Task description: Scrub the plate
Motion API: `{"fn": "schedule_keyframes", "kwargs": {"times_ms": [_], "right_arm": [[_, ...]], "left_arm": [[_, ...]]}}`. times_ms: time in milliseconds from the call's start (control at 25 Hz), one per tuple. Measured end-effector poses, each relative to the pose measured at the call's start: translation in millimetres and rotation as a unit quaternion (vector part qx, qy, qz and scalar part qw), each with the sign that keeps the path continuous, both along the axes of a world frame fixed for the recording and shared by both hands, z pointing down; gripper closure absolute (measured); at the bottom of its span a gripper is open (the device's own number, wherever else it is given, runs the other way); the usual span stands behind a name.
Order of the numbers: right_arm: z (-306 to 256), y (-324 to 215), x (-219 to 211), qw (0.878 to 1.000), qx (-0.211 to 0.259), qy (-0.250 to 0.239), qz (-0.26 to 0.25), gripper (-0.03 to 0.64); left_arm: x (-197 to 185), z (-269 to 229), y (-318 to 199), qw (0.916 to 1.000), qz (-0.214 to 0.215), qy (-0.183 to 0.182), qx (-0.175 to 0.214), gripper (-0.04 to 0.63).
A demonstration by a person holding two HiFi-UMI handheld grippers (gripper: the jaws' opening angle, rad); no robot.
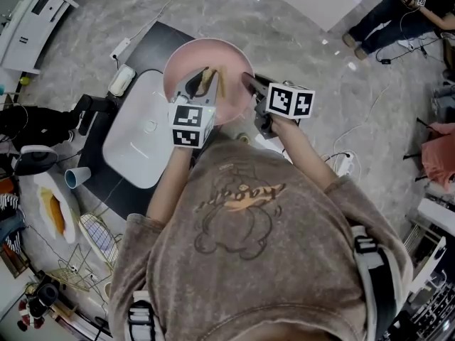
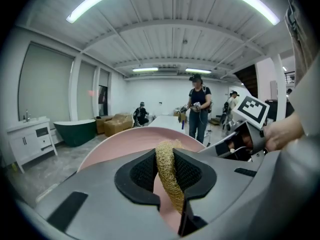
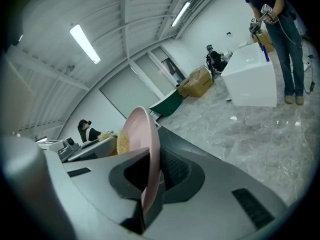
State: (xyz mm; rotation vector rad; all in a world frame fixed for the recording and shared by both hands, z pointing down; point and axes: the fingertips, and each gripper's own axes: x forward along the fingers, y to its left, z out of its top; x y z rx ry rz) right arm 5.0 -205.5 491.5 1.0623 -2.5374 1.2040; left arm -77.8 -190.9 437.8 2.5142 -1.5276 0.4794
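Up beside the white sink (image 1: 134,144), our right claw (image 3: 150,180) is clamped on the rim of the pink plate (image 1: 186,61), while our left claw (image 2: 168,173) pinches a soft loofah (image 2: 165,156) over its face. We judge the plate stiff, slick and breakable: keep that rim grip.

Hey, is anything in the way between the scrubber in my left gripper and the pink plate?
Nothing visible. The left hand-held gripper holds the loofah scrubber just over the plate; the right hand-held gripper clamps its rim.

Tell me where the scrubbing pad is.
Head view, centre: the scrubbing pad is clamped in the left gripper, over the pink plate held by the right gripper.
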Motion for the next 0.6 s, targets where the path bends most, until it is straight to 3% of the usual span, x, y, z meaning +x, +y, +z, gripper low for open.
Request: {"fn": "schedule_keyframes", "kwargs": {"times_ms": [280, 600], "right_arm": [[-21, 6, -10, 0.999, 0.033, 0.002, -0.016, 0.587], [-27, 4, -7, 0.998, 0.050, 0.015, -0.018, 0.588]], "left_arm": [[13, 13, -5, 0.9979, 0.025, -0.059, -0.009, 0.515], [14, 10, -12, 0.9968, 0.026, -0.075, 0.003, 0.515]]}}
